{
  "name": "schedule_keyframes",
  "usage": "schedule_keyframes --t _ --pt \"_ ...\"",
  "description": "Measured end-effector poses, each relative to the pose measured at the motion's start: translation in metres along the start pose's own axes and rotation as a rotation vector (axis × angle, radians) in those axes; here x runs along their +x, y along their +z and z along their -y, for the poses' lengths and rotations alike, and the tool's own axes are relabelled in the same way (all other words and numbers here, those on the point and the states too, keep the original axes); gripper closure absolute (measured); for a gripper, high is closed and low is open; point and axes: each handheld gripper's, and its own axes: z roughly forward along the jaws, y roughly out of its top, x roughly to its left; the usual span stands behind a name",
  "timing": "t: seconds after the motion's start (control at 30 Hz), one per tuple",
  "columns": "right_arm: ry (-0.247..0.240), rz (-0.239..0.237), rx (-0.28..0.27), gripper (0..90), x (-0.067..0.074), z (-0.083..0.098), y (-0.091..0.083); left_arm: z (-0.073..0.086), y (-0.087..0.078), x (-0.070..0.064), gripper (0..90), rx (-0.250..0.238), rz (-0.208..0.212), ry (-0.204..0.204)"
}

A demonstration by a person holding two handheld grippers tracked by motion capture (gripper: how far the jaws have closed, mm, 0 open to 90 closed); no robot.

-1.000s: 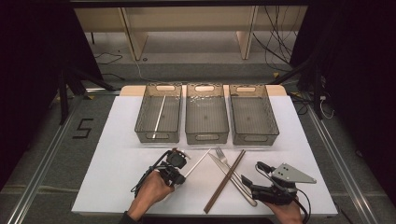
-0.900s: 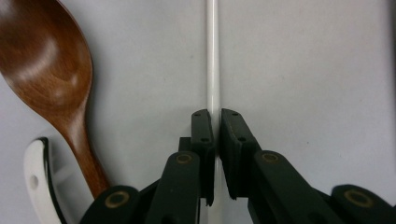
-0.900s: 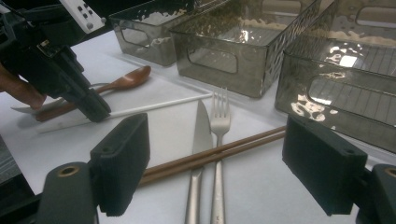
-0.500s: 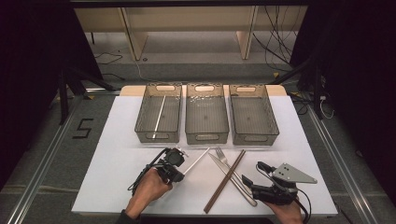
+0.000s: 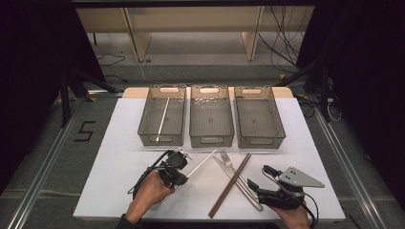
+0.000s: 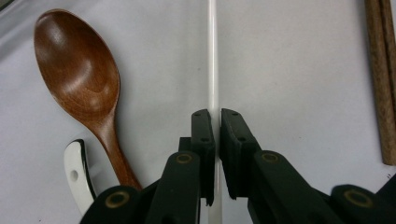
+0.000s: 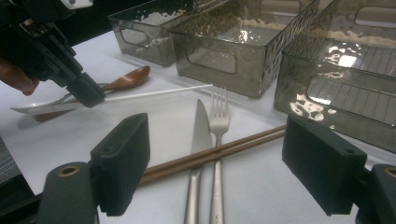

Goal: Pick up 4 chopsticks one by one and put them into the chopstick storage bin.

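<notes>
White tabletop (image 5: 119, 143), matte and smooth, carries all else. Three smoked translucent plastic bins in a row at the far edge, rectangular, with slotted handles and rippled walls: left bin (image 5: 148, 125) holds one white chopstick (image 5: 162, 119) lying lengthwise; middle bin (image 5: 211, 138) and right bin (image 5: 277, 126) show bare ribbed floors. Left gripper (image 6: 217, 135), black, jaws pressed together and pinching a second white chopstick (image 6: 213, 56), thin, round and glossy, near one end; the stick runs straight out from between the pads over the table, toward the middle bin in the high view. Right gripper (image 7: 217, 154), black with a grey three-cornered plate on top, jaws spread wide with nothing between them, low over the near right of the table, pointing at the cutlery. Pair of dark brown wooden chopsticks (image 5: 230, 185), two, side by side, laid slantwise across one steel table knife (image 7: 201, 130) and one steel fork (image 7: 218, 121), both polished, handles toward the person. One wooden spoon (image 6: 79, 79), reddish-brown, oval bowl with visible sheen, just beside the held stick. One white spoon (image 7: 42, 107), glossy, its material unclear, lies by the wooden one.
</notes>
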Motion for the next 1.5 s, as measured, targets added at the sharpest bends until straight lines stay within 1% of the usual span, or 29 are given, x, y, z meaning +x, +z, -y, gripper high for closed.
schedule_keyframes --t 0.07,0.1,0.13,0.2,0.33,0.47,0.53,0.63,0.8,0.87,0.93,1.03,1.13,1.17,1.23,1.3,1.37,1.5 --pt "0.000 0.000 0.000 24.2 0.000 0.000 0.000 0.000 -0.003 -0.001 83.9 -0.003 0.003 0.003" --pt "0.000 -0.001 -0.001 24.2 0.000 0.000 0.000 -0.001 -0.006 -0.001 83.9 -0.014 0.001 0.008" --pt "0.002 -0.001 -0.001 24.2 0.000 0.000 0.000 -0.001 -0.007 -0.002 83.9 -0.018 0.002 0.003" --pt "0.002 0.000 -0.001 24.2 0.000 0.000 0.000 -0.002 -0.012 -0.003 83.9 -0.026 0.006 0.016" --pt "0.003 -0.001 -0.002 24.1 0.000 0.000 0.000 -0.004 -0.021 -0.005 83.9 -0.047 0.006 0.027" --pt "0.007 0.000 -0.001 24.1 0.000 0.000 0.000 -0.008 -0.030 -0.009 83.9 -0.081 0.011 0.039" --pt "0.008 0.000 0.000 24.1 -0.001 0.000 0.000 -0.011 -0.034 -0.009 83.9 -0.090 0.011 0.044" --pt "0.011 -0.002 -0.001 24.2 -0.001 0.000 0.000 -0.015 -0.040 -0.008 83.9 -0.111 0.007 0.047" --pt "0.012 -0.001 -0.003 24.1 -0.001 0.001 0.000 -0.024 -0.051 -0.003 83.9 -0.154 0.002 0.037" --pt "0.012 -0.002 -0.004 24.1 -0.001 0.001 0.000 -0.029 -0.057 0.002 83.9 -0.172 -0.008 0.035" --pt "0.014 -0.003 -0.003 24.2 -0.001 0.000 0.000 -0.034 -0.062 0.007 83.9 -0.188 -0.019 0.025" --pt "0.014 -0.003 -0.003 24.1 -0.001 0.000 0.000 -0.041 -0.068 0.018 83.9 -0.207 -0.032 0.010" --pt "0.014 -0.004 -0.004 24.1 -0.001 0.000 0.000 -0.045 -0.072 0.031 83.8 -0.227 -0.050 -0.012" --pt "0.014 -0.004 -0.003 24.1 -0.001 0.000 0.000 -0.046 -0.073 0.035 83.9 -0.234 -0.054 -0.029" --pt "0.014 -0.004 -0.004 24.2 -0.002 0.000 0.000 -0.048 -0.075 0.045 83.9 -0.241 -0.070 -0.039" --pt "0.016 -0.004 -0.005 24.2 -0.002 0.001 0.000 -0.050 -0.078 0.054 83.9 -0.243 -0.078 -0.050" --pt "0.014 -0.004 -0.007 24.1 -0.002 0.001 0.000 -0.052 -0.080 0.063 83.9 -0.256 -0.083 -0.071" --pt "0.014 -0.006 -0.005 24.2 -0.002 0.000 0.000 -0.056 -0.085 0.079 83.9 -0.274 -0.100 -0.097"
